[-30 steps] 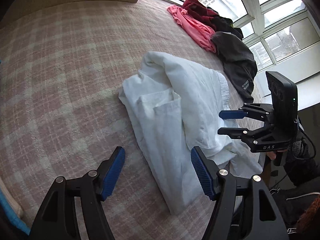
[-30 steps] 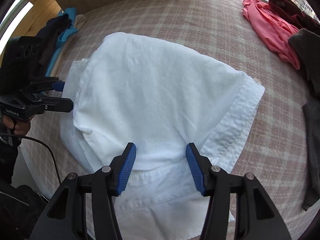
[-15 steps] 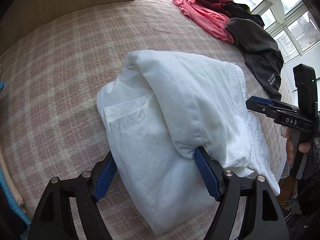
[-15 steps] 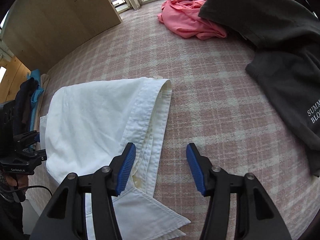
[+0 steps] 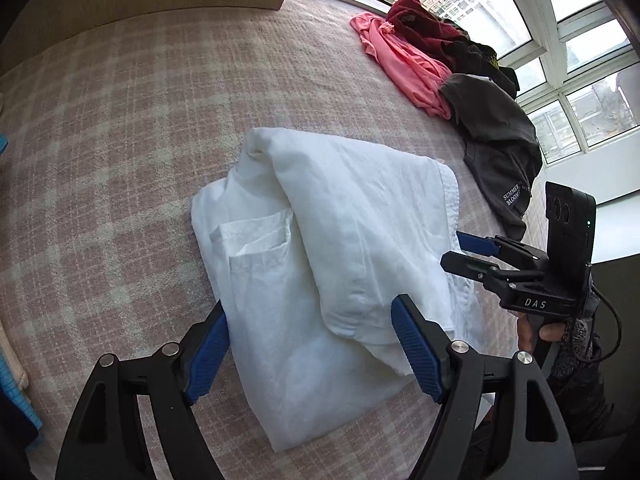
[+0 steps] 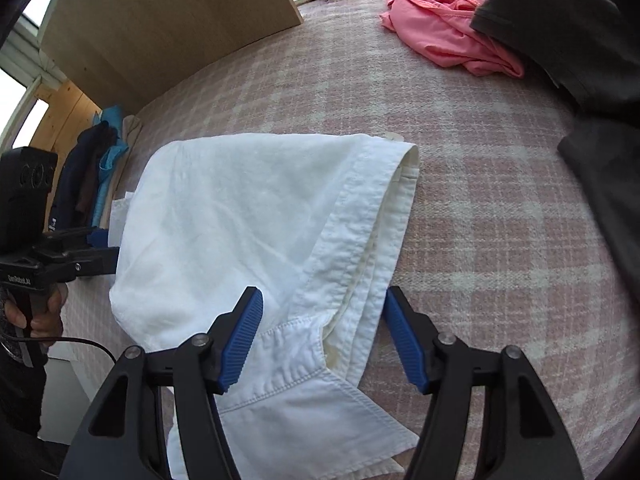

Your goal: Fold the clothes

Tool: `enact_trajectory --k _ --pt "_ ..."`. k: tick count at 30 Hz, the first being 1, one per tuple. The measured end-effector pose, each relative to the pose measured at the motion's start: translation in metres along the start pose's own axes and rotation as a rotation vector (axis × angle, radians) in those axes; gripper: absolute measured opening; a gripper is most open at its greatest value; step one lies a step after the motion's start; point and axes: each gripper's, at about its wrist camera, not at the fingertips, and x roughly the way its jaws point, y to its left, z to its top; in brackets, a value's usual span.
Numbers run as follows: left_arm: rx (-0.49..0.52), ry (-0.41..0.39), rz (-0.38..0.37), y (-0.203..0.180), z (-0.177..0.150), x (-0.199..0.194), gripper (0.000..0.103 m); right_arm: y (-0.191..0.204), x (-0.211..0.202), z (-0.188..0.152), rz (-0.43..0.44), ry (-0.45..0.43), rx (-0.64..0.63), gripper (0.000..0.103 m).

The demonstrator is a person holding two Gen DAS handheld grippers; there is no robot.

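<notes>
White shirt (image 5: 328, 248) — on plaid bed (image 5: 120, 128)

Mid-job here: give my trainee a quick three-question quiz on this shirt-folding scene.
1. True or false: the white shirt lies flat and fully spread on the checked bedcover.
2. Which garment lies next to the pink top? A) a dark grey one B) a yellow one C) a striped one
3. Fill in: the right gripper straddles the shirt's ____.

Key: 1 false, it is folded over itself. 2 A, the dark grey garment. 3 collar; its jaws are opening.
</notes>
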Motion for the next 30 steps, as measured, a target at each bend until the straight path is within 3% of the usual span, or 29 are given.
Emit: enact_trajectory --k 4,8,9,11,15,17,19,24,30 --pt "-0.005 0.021 -0.058 -0.007 0.006 0.003 0.076 0.026 0.008 -0.004 -0.147 0.017 -0.140 0.063" --pt "-0.058 0.007 -0.130 0.004 0.005 -0.007 0.078 0.024 0.005 0.000 -0.168 0.049 -0.090 0.061" --pt "-0.075 0.009 -0.128 0.007 0.006 -0.007 0.078 0.023 -0.003 0.002 -0.184 0.034 -0.058 0.061" --pt "-0.086 0.017 -0.104 0.009 0.008 -0.001 0.078 0.031 -0.029 0.005 -0.238 -0.083 -0.058 0.061" --pt "-0.090 0.026 -0.107 0.014 0.005 0.000 0.078 0.064 -0.041 0.021 -0.054 -0.208 -0.120 0.059" --pt "-0.103 0.024 -0.121 0.017 0.003 -0.001 0.078 0.083 -0.012 0.029 -0.025 -0.152 -0.153 0.033" --pt "-0.110 0.019 -0.123 0.018 0.001 -0.002 0.078 0.096 0.018 0.027 0.015 -0.068 -0.172 0.018" --pt "-0.114 0.023 -0.112 0.016 0.000 0.002 0.078 0.105 0.027 0.013 0.017 -0.050 -0.220 0.020" --pt "-0.052 0.009 0.025 -0.001 0.002 0.022 0.080 0.102 0.015 0.008 0.031 -0.031 -0.227 0.020"
